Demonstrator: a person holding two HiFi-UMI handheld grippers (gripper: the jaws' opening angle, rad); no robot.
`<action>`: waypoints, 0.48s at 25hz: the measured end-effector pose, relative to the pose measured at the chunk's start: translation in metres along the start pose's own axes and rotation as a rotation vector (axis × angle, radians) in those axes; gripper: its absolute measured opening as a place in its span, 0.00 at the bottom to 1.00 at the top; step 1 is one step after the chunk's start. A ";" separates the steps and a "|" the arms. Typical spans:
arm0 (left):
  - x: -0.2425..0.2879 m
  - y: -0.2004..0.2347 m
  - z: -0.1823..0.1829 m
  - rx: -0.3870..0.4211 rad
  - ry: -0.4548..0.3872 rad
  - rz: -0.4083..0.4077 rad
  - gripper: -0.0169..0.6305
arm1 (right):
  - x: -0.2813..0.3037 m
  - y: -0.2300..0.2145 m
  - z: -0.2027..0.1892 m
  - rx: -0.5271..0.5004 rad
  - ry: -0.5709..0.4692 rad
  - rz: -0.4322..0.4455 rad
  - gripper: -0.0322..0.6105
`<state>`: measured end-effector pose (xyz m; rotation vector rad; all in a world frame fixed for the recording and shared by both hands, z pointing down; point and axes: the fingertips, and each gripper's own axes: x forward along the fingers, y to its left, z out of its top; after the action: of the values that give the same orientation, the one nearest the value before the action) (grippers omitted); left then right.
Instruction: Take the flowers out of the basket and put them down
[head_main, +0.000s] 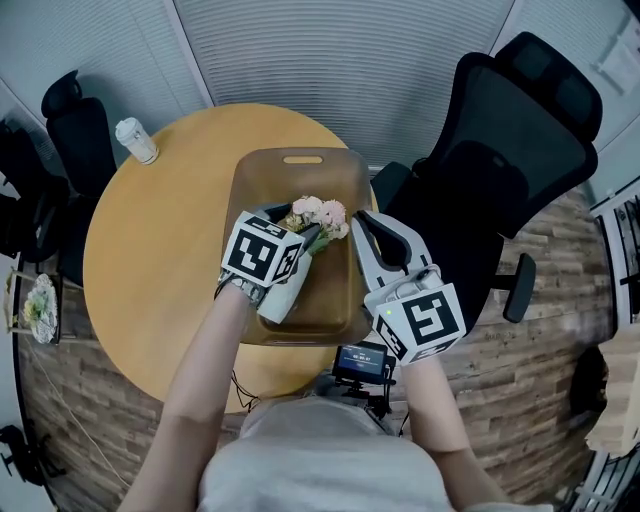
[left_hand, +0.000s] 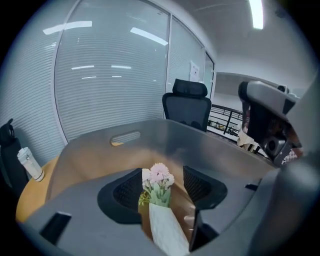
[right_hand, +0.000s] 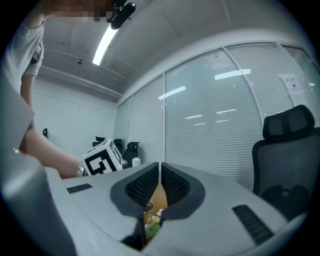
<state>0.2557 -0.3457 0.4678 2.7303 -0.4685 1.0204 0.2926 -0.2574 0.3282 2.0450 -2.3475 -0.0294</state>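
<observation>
pink flowers (head_main: 318, 213) lie in the brown basket (head_main: 300, 160) between the left gripper's (head_main: 296, 226) open jaws, untouched. right gripper (head_main: 358, 218), closed and empty, hovers by the basket's right rim. wide round table (head_main: 150, 250) shows on the left.

Flowers (head_main: 318, 213) partly under the left gripper (head_main: 300, 228), mostly behind the jaws of the right gripper (right_hand: 160, 170).

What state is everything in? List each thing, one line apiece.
left tool: open, jaws either side of the bouquet, not pressing it.
right tool: shut, empty, at the basket's right edge.
bouquet: in the basket, wrapped in white paper.
basket: flat on the table, holding only the bouquet.
bottle: upright on the table, away from the basket.
</observation>
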 end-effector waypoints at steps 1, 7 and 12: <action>0.006 0.000 -0.005 -0.004 0.024 -0.005 0.43 | 0.001 0.000 0.000 0.001 0.002 0.002 0.09; 0.032 0.001 -0.037 -0.007 0.174 -0.036 0.48 | 0.009 -0.001 -0.002 0.001 0.018 0.017 0.09; 0.050 0.008 -0.075 -0.024 0.309 -0.031 0.50 | 0.014 -0.006 -0.007 0.013 0.036 0.007 0.09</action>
<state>0.2433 -0.3429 0.5568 2.4870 -0.3815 1.3865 0.2969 -0.2719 0.3352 2.0254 -2.3398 0.0218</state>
